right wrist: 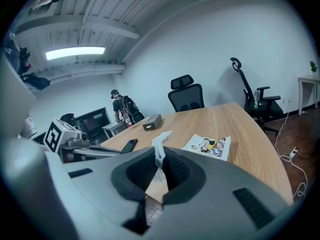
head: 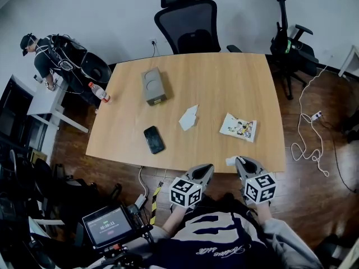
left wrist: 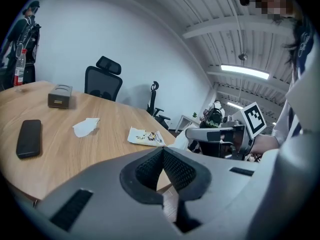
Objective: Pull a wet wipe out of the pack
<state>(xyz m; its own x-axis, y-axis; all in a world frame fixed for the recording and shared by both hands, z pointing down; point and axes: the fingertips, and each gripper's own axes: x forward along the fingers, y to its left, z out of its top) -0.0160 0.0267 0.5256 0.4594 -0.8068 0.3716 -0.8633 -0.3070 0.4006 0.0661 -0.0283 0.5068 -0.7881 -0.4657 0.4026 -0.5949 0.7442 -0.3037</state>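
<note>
The wet wipe pack (head: pixel 238 127) lies flat on the wooden table (head: pixel 224 77), near its front right; the right gripper view shows the pack (right wrist: pixel 207 145) just beyond the jaws. My right gripper (head: pixel 238 161) hangs at the table's front edge, shut on a white wet wipe (right wrist: pixel 158 145), whose end sticks out past the tips (head: pixel 230 161). My left gripper (head: pixel 205 168) is beside it to the left, off the table edge, with its pads (left wrist: pixel 150 166) together and nothing between them. A second, crumpled wipe (head: pixel 189 117) lies mid-table.
A black phone (head: pixel 153 139) lies at the front left, with a grey box (head: pixel 153 86) behind it and a bottle (head: pixel 99 92) at the left edge. Office chairs (head: pixel 189 21) stand at the far side. A person (head: pixel 45 55) stands at the far left.
</note>
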